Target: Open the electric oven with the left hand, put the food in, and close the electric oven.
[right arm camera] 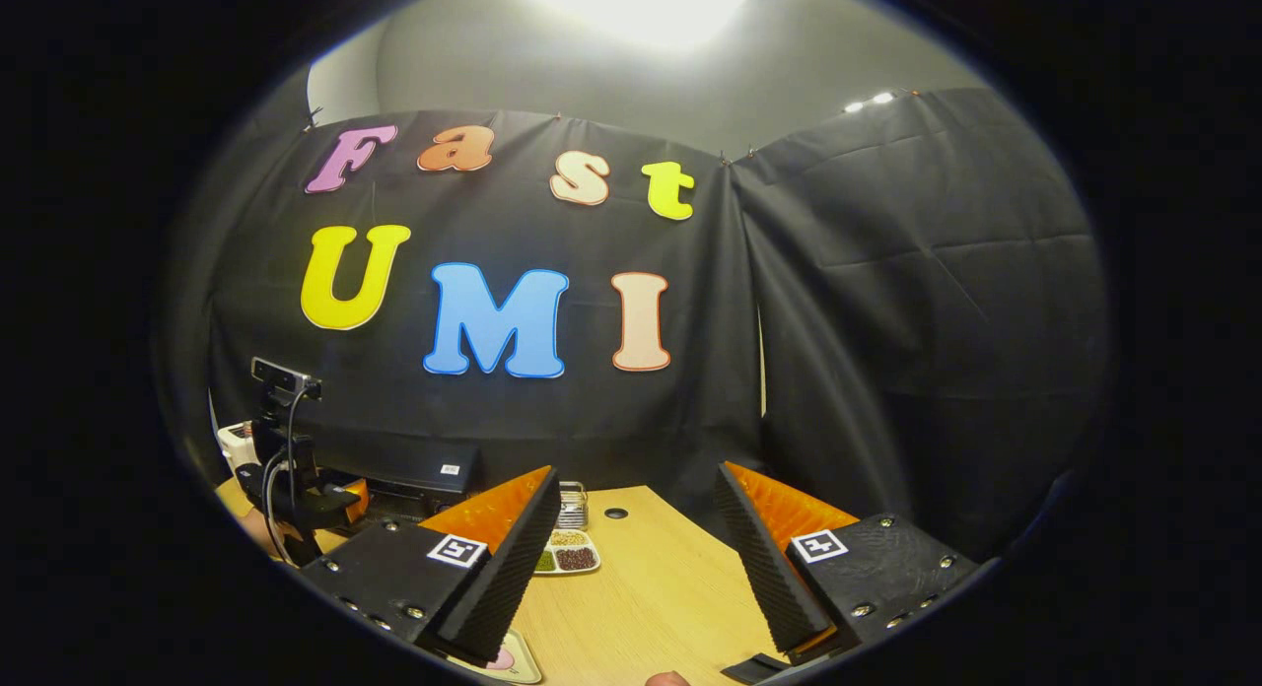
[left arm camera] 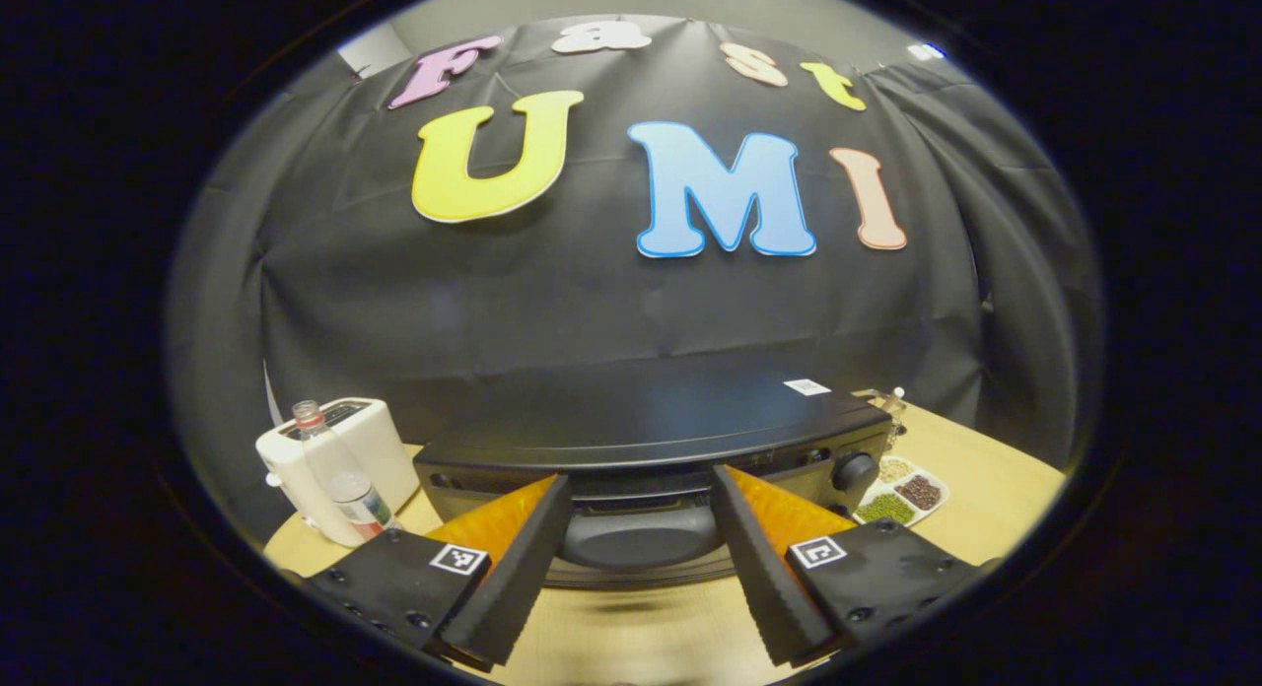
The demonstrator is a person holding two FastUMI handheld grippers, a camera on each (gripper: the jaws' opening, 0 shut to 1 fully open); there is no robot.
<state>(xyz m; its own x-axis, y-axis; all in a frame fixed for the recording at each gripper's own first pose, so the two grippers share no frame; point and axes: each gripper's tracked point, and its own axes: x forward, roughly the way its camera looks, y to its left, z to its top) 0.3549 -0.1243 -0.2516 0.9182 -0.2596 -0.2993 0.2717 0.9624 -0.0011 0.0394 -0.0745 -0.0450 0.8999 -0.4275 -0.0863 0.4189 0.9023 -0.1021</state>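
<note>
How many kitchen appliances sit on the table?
2. The black electric oven sits straight ahead of the left claw; a white toaster stands at its left. Others may be hidden behind the oven.

black electric oven (left arm camera: 651, 440), white toaster (left arm camera: 360, 449), pale wooden table (right arm camera: 651, 587), and a white tray (left arm camera: 902, 494) of seemingly green and dark-red beans.

Oven (left arm camera: 651, 440) centre on table (left arm camera: 986, 489); toaster (left arm camera: 340, 464) left, bottle (left arm camera: 345, 474) before it; divided dish (left arm camera: 902, 494) right.
</note>
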